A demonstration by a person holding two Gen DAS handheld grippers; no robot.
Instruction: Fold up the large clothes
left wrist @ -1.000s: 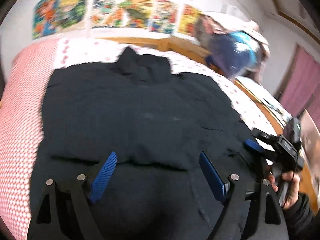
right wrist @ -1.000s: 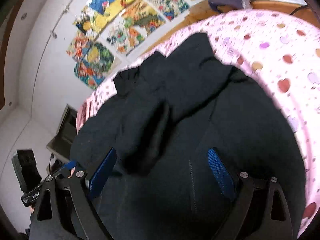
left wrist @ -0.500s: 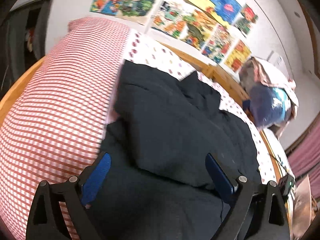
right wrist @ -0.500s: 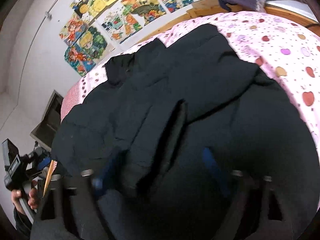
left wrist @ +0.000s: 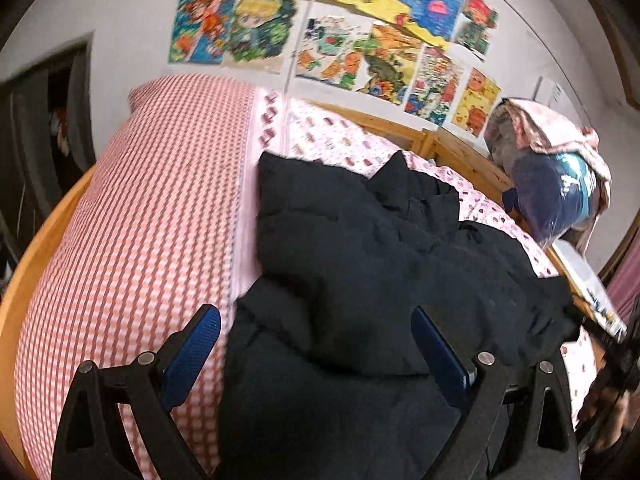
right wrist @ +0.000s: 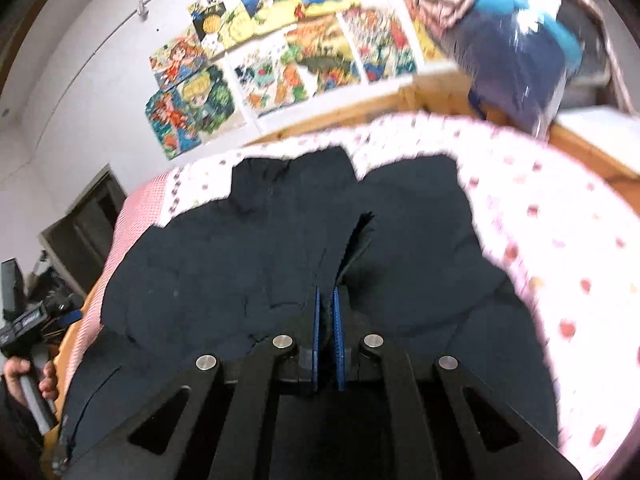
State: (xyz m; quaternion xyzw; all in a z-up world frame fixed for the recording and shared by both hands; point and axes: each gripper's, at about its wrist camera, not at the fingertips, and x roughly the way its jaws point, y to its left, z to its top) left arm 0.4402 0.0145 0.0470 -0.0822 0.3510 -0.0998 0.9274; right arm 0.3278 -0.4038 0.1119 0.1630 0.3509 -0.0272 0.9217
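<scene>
The black garment (left wrist: 360,280) lies spread on the bed (left wrist: 328,136), beside a checked quilt (left wrist: 140,220) to its left; the left claw (left wrist: 316,336) hangs released above its near edge. The right claw (right wrist: 327,304) is clenched on a raised fold of the garment; drawings (right wrist: 280,52) cover the far wall

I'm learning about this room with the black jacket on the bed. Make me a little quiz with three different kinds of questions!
1. True or false: the right claw is shut on a fold of the black jacket.
2. Pick one. The left claw is: A) open above the jacket, B) shut on the pillow, C) holding a poster.
3. Fill the gap: the checked pillow lies to the ____ of the jacket in the left camera's picture.

Key: 1 true; 2 A; 3 left.
</scene>
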